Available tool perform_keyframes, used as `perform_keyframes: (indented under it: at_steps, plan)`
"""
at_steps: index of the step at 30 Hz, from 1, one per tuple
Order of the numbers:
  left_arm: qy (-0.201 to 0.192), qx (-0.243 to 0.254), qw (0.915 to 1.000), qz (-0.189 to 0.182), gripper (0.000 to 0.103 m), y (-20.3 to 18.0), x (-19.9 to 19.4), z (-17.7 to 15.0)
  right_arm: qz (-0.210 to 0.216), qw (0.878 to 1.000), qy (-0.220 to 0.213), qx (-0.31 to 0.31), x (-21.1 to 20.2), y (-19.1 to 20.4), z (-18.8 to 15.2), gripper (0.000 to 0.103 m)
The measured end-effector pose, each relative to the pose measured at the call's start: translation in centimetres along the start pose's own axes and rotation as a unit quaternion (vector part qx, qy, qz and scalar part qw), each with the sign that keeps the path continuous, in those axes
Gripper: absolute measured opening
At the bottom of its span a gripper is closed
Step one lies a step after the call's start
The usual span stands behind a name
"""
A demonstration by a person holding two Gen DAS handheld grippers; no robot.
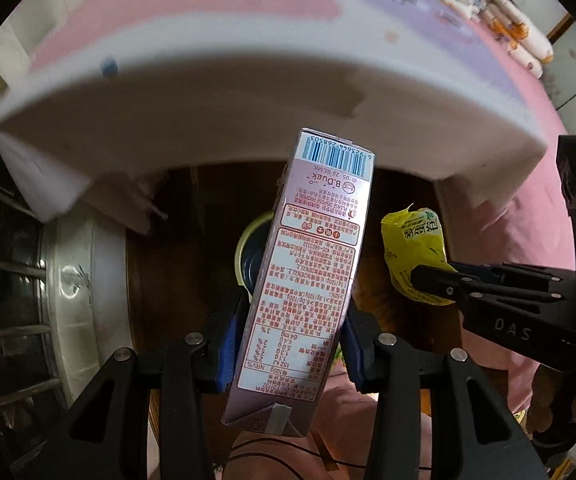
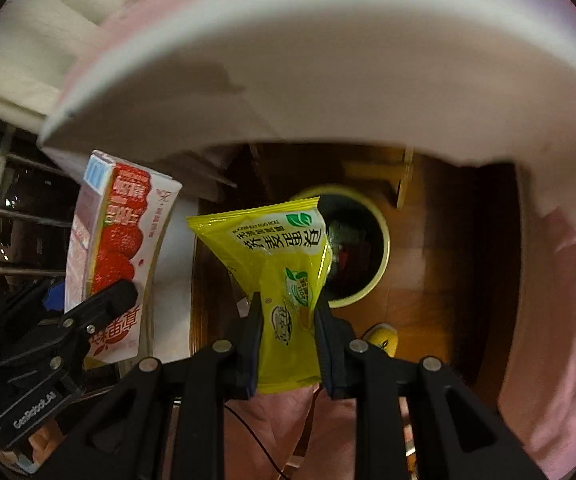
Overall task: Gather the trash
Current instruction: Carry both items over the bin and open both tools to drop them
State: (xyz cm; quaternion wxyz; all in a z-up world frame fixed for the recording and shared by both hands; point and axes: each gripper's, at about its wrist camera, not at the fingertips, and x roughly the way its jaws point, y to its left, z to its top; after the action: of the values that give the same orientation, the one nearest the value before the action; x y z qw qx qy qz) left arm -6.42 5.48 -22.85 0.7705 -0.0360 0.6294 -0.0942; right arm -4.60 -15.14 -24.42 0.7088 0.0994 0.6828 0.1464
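Holding both pieces of trash over the floor, I judge the drop into the bin is what remains. My left gripper (image 1: 294, 344) is clamped on the lower half of a strawberry drink carton (image 1: 308, 280), which leans out tall beyond the fingers. My right gripper (image 2: 288, 344) pinches a yellow snack wrapper (image 2: 283, 280) by its lower part, the upper part flaring loose above the fingers.

The bin (image 2: 380, 264), round with a pale yellow rim and dark inside, sits on the wooden floor (image 2: 428, 312) below and ahead, partly hidden behind both items.

Risks, as I read them: the wrapper is light and slick, so on release it may flutter aside and miss the rim. The carton is held low on its length and tilted, so it could pivot in the pads or strike the rim and tumble out. The two grippers are near each other, so releasing together may knock one piece into the other.

Room is tight above: the white table edge (image 1: 207, 128), with its pink cloth, overhangs close to the carton's top. Lifting risks a bump, so I would go forward and down. A pale cabinet side (image 1: 83, 280) bounds the left; pink fabric (image 2: 560, 320) hangs on the right.
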Motion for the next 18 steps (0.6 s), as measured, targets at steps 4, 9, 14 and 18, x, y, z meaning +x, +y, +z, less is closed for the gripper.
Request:
perform_keyframes:
  at_steps: [4, 9, 14, 18]
  plan:
    - [0.017, 0.000, 0.9998, 0.004, 0.042, 0.1, 4.7, -0.1, 0.013, 0.999, 0.011, 0.032, 4.8, -2.3, -0.2, 0.023]
    - [0.028, -0.001, 0.9996, 0.003, 0.042, 0.0, 10.9, 0.3, 0.030, 0.997, 0.009, 0.074, 11.1, -4.9, 0.4, 0.023]
    - [0.049, 0.004, 0.9988, 0.006, 0.042, 0.2, 17.8, 0.2, 0.039, 0.994, 0.011, 0.100, 17.5, -7.1, 1.0, 0.024]
    - [0.061, 0.006, 0.9981, 0.002, 0.043, 0.4, 22.4, 0.2, 0.037, 0.993, 0.014, 0.107, 22.2, -8.5, 1.4, 0.026]
